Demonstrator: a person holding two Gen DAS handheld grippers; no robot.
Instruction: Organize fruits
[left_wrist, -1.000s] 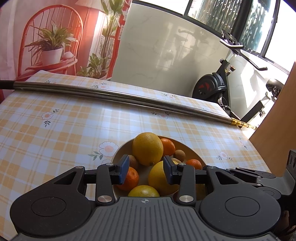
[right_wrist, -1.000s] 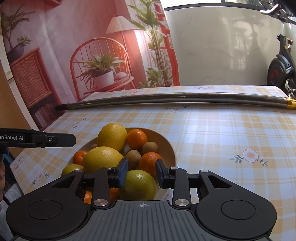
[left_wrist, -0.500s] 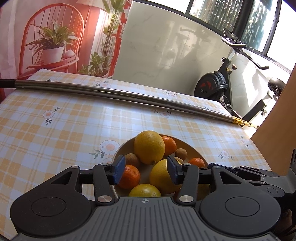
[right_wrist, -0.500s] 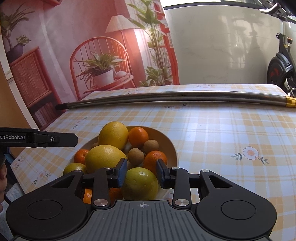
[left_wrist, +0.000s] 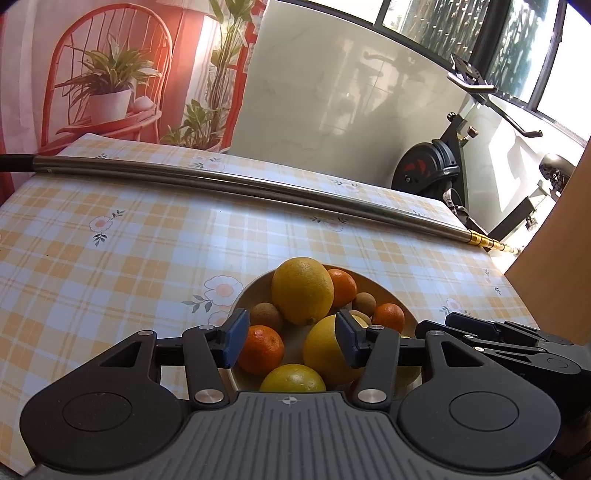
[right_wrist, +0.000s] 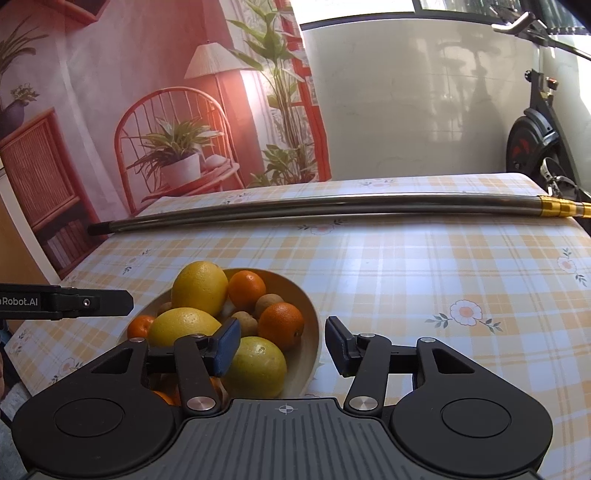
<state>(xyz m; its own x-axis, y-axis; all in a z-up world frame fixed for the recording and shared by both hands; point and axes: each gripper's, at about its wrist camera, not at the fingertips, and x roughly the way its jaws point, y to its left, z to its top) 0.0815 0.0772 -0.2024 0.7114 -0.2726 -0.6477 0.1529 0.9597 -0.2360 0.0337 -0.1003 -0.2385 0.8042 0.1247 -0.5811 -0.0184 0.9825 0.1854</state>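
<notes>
A beige bowl (left_wrist: 384, 291) on the checked tablecloth is heaped with fruit: a big yellow citrus (left_wrist: 302, 290), tangerines (left_wrist: 260, 349) and small brown kiwis (left_wrist: 266, 314). My left gripper (left_wrist: 289, 341) hovers over the bowl's near side. Its jaws are opening and the pads press on nothing. In the right wrist view the bowl (right_wrist: 314, 321) lies front left. My right gripper (right_wrist: 281, 349) is over its right rim, jaws opening. A yellow-green citrus (right_wrist: 258, 367) sits in the bowl just beside the left pad, free of the grip.
A long steel pole (left_wrist: 240, 186) lies across the far side of the table (right_wrist: 461, 266). An exercise bike (left_wrist: 432, 166) stands beyond the far right corner. A wooden panel (left_wrist: 554, 236) rises at the right. A printed backdrop hangs behind the table.
Both grippers' jaws have widened. The right pads, which were closed around the yellow-green citrus, have spread off it; the fruit stays in the bowl.
</notes>
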